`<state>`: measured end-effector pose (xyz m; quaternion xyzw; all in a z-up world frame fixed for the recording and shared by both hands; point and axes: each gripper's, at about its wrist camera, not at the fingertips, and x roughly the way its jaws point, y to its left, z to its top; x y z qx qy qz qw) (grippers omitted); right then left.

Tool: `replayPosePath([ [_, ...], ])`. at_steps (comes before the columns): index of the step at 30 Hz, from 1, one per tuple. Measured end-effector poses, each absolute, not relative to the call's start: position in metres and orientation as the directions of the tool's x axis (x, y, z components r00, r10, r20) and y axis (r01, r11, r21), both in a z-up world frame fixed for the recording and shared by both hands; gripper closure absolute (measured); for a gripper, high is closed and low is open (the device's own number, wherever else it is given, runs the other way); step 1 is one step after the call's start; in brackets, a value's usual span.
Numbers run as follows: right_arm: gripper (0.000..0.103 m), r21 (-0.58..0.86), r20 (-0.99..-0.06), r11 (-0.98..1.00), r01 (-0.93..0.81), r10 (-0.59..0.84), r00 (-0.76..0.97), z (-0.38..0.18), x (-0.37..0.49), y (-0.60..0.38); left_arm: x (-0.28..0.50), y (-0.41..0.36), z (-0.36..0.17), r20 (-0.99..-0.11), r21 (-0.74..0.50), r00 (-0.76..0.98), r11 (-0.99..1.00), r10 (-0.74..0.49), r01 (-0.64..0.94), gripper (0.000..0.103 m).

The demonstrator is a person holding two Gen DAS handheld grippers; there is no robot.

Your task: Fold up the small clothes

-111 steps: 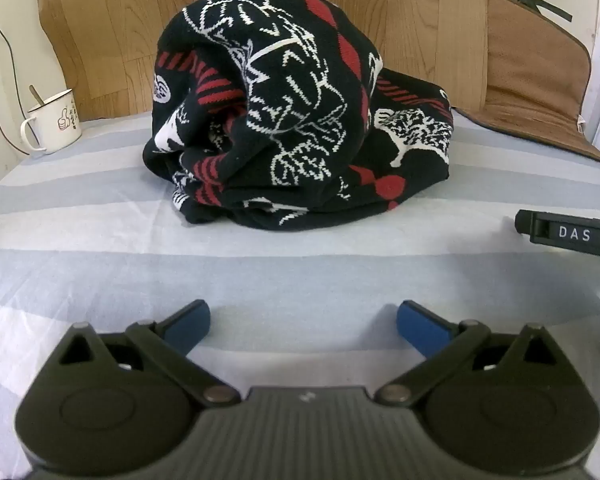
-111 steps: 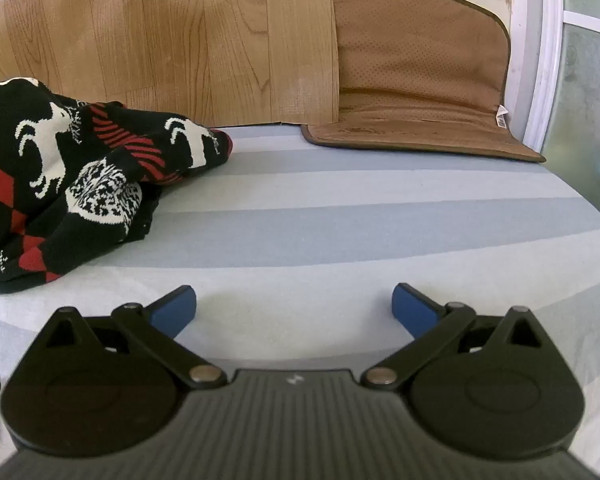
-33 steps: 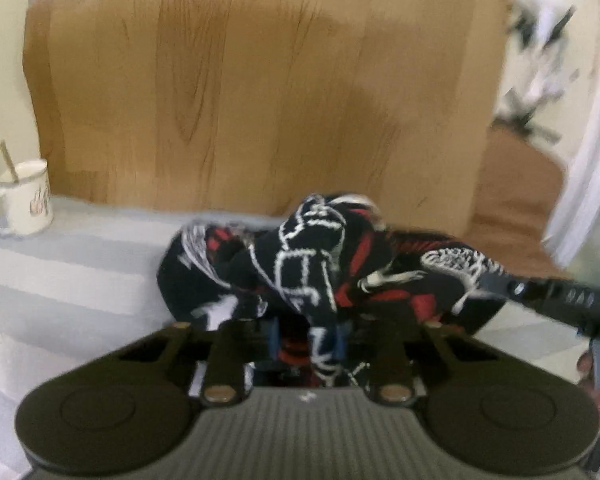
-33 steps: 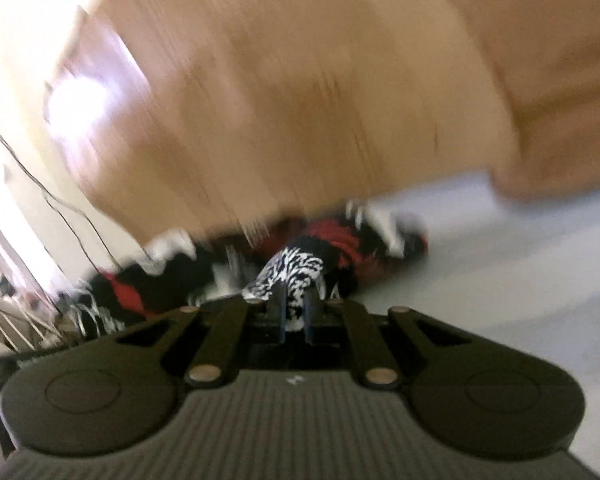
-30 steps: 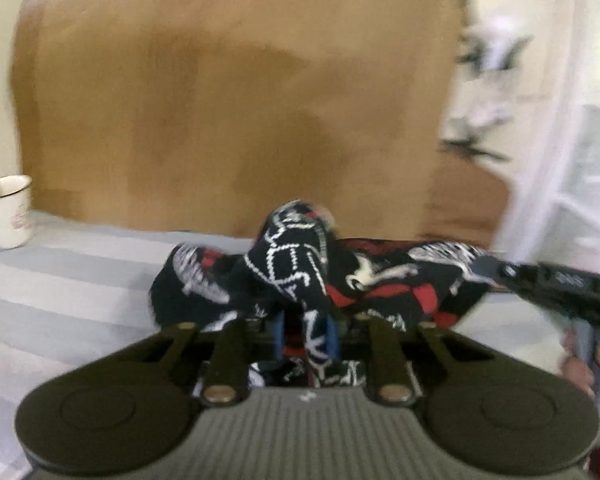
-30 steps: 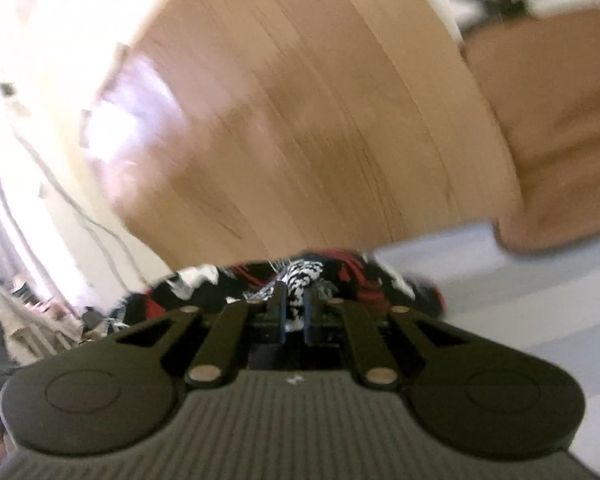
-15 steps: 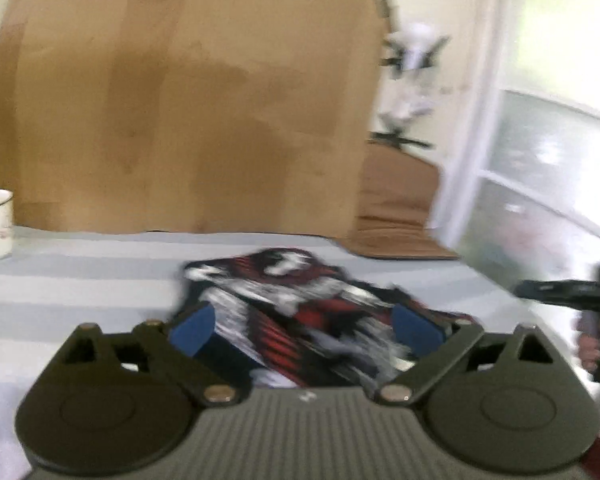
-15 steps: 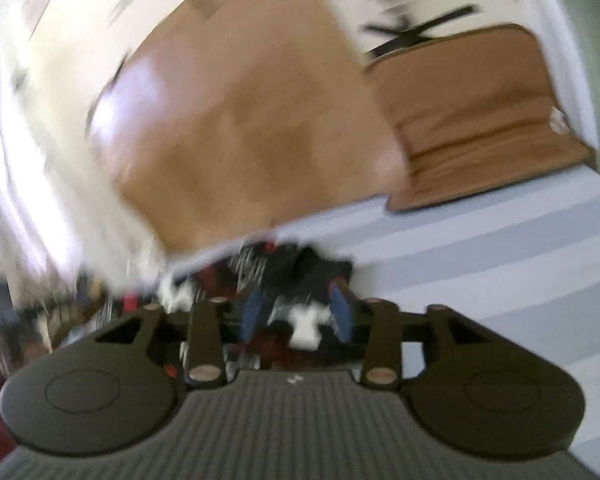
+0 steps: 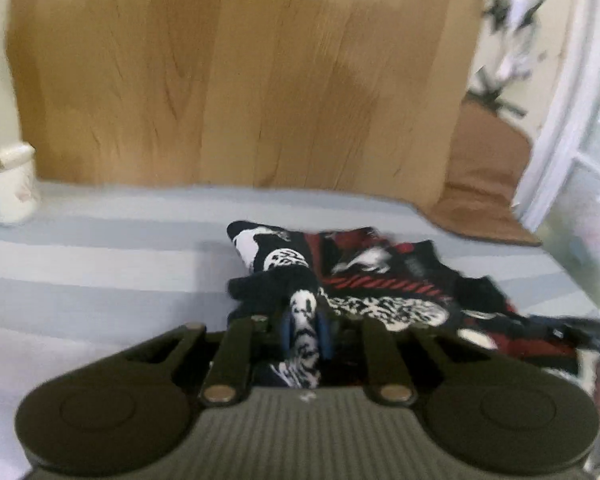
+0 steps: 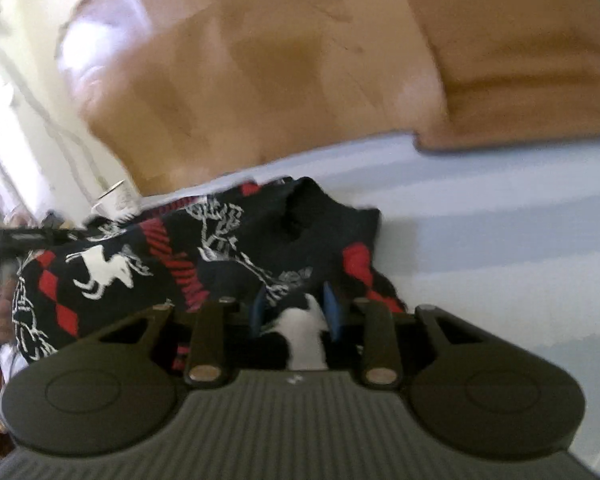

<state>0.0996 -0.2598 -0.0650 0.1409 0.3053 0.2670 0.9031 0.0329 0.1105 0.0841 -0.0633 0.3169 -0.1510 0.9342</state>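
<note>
The sweater (image 9: 384, 280) is lying spread low across the striped sheet (image 9: 100, 248), in front of the wooden board (image 9: 236, 80). At the start it was a tall rolled bundle; now it is flattened out, with reindeer and red diamonds showing across its top.

The left gripper (image 9: 305, 330) is pinching a narrow black-and-white fold of the sweater between its blue pads (image 9: 285, 330), which are standing close together with only the knit between them. Half a second ago those jaws were wide apart over the cloth; they have just been closing and are now clamping it. The mug (image 9: 6, 188) is sitting at the far left edge of the sheet, well apart from the sweater, much as before.

The right gripper (image 10: 296, 312) is sitting at the sweater's near right edge, its pads (image 10: 332, 308) partly apart with a white patch of knit filling the gap. Its jaws have just been closing from a slightly wider stance, and the pads are seeming to press the fold, though blur is making the contact hard to judge. A second ago this gripper was holding the cloth up high against the board; now it is lower, near the sheet. The brown mat (image 10: 520, 64) is leaning at the right behind the sheet.
</note>
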Motion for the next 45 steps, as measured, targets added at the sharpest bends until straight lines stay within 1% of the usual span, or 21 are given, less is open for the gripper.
replayPosePath([
  [3, 0.058, 0.447, -0.461, 0.778, -0.443, 0.624, 0.631, -0.065, 0.098, -0.271, -0.021, 0.136, 0.097, -0.558, -0.198, 0.774, 0.954, -0.299, 0.226, 0.092],
  [5, 0.043, 0.452, -0.454, 0.781, -0.430, 0.617, 0.643, -0.066, 0.100, -0.282, -0.048, 0.149, 0.098, -0.572, -0.183, 0.767, 0.956, -0.292, 0.228, 0.086],
  [7, 0.040, 0.460, -0.442, 0.792, -0.402, 0.597, 0.669, -0.065, 0.106, -0.291, -0.059, 0.153, 0.107, -0.559, -0.113, 0.797, 0.973, -0.230, 0.201, 0.058],
  [9, 0.038, 0.468, -0.443, 0.802, -0.372, 0.577, 0.686, -0.064, 0.111, -0.302, -0.054, 0.152, 0.120, -0.530, -0.039, 0.830, 0.983, -0.171, 0.177, 0.053],
  [11, 0.029, 0.472, -0.442, 0.807, -0.355, 0.565, 0.697, -0.064, 0.121, -0.301, -0.033, 0.146, 0.131, -0.514, -0.011, 0.839, 0.980, -0.176, 0.198, 0.047],
  [13, 0.024, 0.478, -0.435, 0.801, -0.360, 0.572, 0.695, -0.066, 0.130, -0.299, -0.003, 0.130, 0.137, -0.498, 0.003, 0.835, 0.963, -0.233, 0.270, 0.021],
  [14, 0.023, 0.477, -0.439, 0.800, -0.363, 0.575, 0.690, -0.067, 0.135, -0.296, 0.010, 0.121, 0.137, -0.495, 0.011, 0.829, 0.953, -0.259, 0.304, 0.016],
  [18, 0.022, 0.451, -0.472, 0.802, -0.391, 0.586, 0.659, -0.078, 0.154, -0.278, 0.084, 0.063, 0.123, -0.562, 0.031, 0.740, 0.884, -0.370, 0.466, 0.008],
  [22, 0.022, 0.439, -0.515, 0.807, -0.395, 0.586, 0.625, -0.089, 0.168, -0.266, 0.138, 0.009, 0.095, -0.660, 0.073, 0.636, 0.809, -0.400, 0.584, 0.008],
  [24, 0.019, 0.429, -0.507, 0.801, -0.418, 0.597, 0.622, -0.090, 0.168, -0.265, 0.156, -0.006, 0.081, -0.701, 0.064, 0.583, 0.779, -0.410, 0.624, 0.008],
  [26, 0.019, 0.427, -0.503, 0.795, -0.431, 0.605, 0.616, -0.090, 0.167, -0.265, 0.169, -0.018, 0.068, -0.741, 0.029, 0.513, 0.742, -0.435, 0.670, 0.015],
  [27, 0.019, 0.431, -0.500, 0.789, -0.438, 0.613, 0.612, -0.090, 0.166, -0.266, 0.172, -0.022, 0.062, -0.759, 0.016, 0.480, 0.723, -0.440, 0.690, 0.027],
  [28, 0.018, 0.436, -0.494, 0.782, -0.446, 0.622, 0.608, -0.090, 0.165, -0.267, 0.176, -0.025, 0.055, -0.780, 0.009, 0.451, 0.713, -0.434, 0.701, 0.048],
  [29, 0.023, 0.435, -0.491, 0.776, -0.456, 0.629, 0.602, -0.091, 0.164, -0.266, 0.179, -0.031, 0.046, -0.804, 0.003, 0.423, 0.709, -0.417, 0.705, 0.055],
  [30, 0.032, 0.424, -0.495, 0.772, -0.473, 0.635, 0.593, -0.090, 0.162, -0.263, 0.179, -0.034, 0.038, -0.822, -0.007, 0.399, 0.708, -0.407, 0.706, 0.060],
  [31, 0.064, 0.404, -0.506, 0.769, -0.495, 0.639, 0.579, -0.089, 0.161, -0.259, 0.175, -0.035, 0.037, -0.817, 0.001, 0.410, 0.709, -0.406, 0.705, 0.067],
  [32, 0.088, 0.360, -0.525, 0.778, -0.515, 0.626, 0.577, -0.087, 0.157, -0.252, 0.171, -0.037, 0.038, -0.809, 0.013, 0.424, 0.710, -0.406, 0.704, 0.071],
  [34, 0.088, 0.297, -0.522, 0.793, -0.532, 0.602, 0.605, -0.078, 0.149, -0.244, 0.156, -0.035, 0.046, -0.786, 0.057, 0.481, 0.730, -0.387, 0.681, 0.091],
  [35, 0.088, 0.267, -0.496, 0.801, -0.536, 0.591, 0.636, -0.069, 0.143, -0.244, 0.148, -0.032, 0.053, -0.772, 0.076, 0.509, 0.740, -0.380, 0.668, 0.095],
  [38, 0.089, 0.166, -0.385, 0.826, -0.539, 0.558, 0.735, -0.029, 0.124, -0.244, 0.122, -0.017, 0.086, -0.698, 0.117, 0.606, 0.773, -0.382, 0.623, 0.095],
  [45, 0.089, -0.218, -0.066, 0.836, -0.503, 0.502, 0.862, 0.081, 0.053, -0.210, 0.025, 0.019, 0.184, -0.393, 0.192, 0.825, 0.841, -0.406, 0.505, 0.095],
])
